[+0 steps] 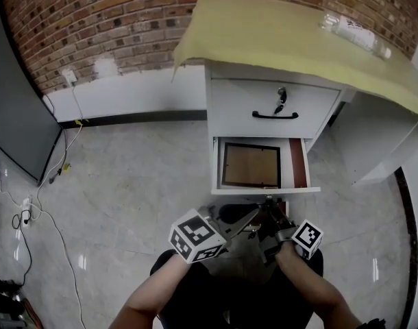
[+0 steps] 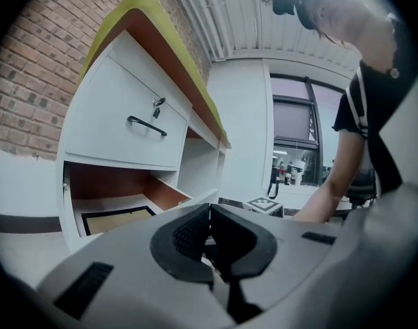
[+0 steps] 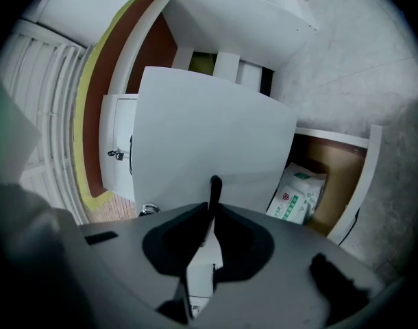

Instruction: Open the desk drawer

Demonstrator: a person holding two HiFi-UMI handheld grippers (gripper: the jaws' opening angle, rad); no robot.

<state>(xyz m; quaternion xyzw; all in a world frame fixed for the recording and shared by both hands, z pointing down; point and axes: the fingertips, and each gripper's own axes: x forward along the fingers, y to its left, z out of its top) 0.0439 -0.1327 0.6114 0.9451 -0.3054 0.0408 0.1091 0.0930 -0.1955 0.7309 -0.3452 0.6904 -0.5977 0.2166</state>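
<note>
The white desk (image 1: 277, 74) has a closed top drawer (image 1: 274, 107) with a black handle and a key. The middle drawer (image 1: 264, 189) stands pulled out, with a dark picture frame (image 1: 251, 164) lying flat in it. My right gripper (image 1: 269, 208) is just below that drawer's front edge. In the right gripper view the white drawer front (image 3: 209, 129) fills the middle, and my right gripper (image 3: 213, 201) is shut on its thin black handle (image 3: 214, 184). My left gripper (image 1: 253, 218) hovers beside it, shut (image 2: 209, 214) and holding nothing, pointing at the open drawer (image 2: 120, 208).
Below the held front, a lower compartment (image 3: 339, 177) is open, with a white packet (image 3: 298, 194) inside. A plastic bottle (image 1: 353, 33) lies on the yellow desktop. Cables (image 1: 31, 211) trail over the floor at left beside a dark panel (image 1: 17, 115). The brick wall (image 1: 92, 19) is behind.
</note>
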